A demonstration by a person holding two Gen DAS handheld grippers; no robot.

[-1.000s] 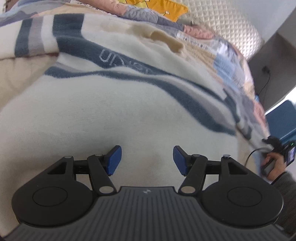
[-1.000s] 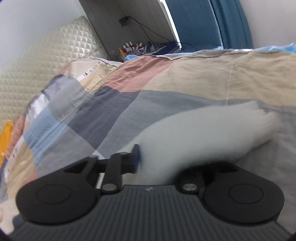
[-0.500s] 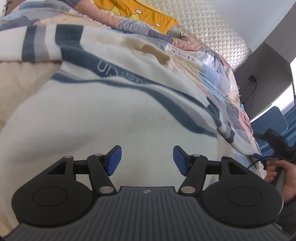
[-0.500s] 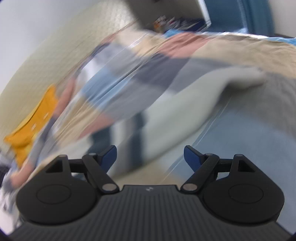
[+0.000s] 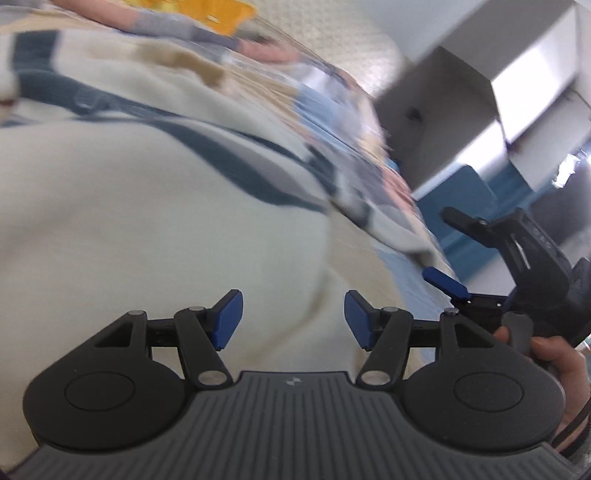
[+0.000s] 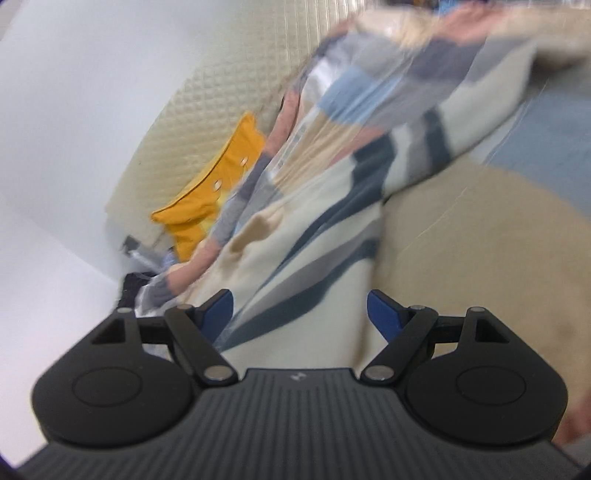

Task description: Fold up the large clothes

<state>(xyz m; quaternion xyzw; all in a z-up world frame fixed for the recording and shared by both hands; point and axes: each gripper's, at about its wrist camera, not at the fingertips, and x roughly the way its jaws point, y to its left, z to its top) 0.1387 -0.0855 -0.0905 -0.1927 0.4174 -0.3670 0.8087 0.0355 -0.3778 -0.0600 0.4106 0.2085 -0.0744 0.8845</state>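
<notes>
while both jaws gape empty, cream sweater (image 5: 147,221) across patchwork quilt (image 6: 369,92), orange pillow (image 6: 210,195) behind

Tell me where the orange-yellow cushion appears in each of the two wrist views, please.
Left wrist view: the orange-yellow cushion lies at the top edge, left of centre, cut off by the frame.
Right wrist view: it sits left of centre at mid-height, against the cream quilted headboard.
Shared landmark: the cream fleece garment with dark blue stripes, in front of both grippers.

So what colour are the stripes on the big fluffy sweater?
Dark blue and grey stripes on a cream sweater, clearest in the right wrist view.
</notes>
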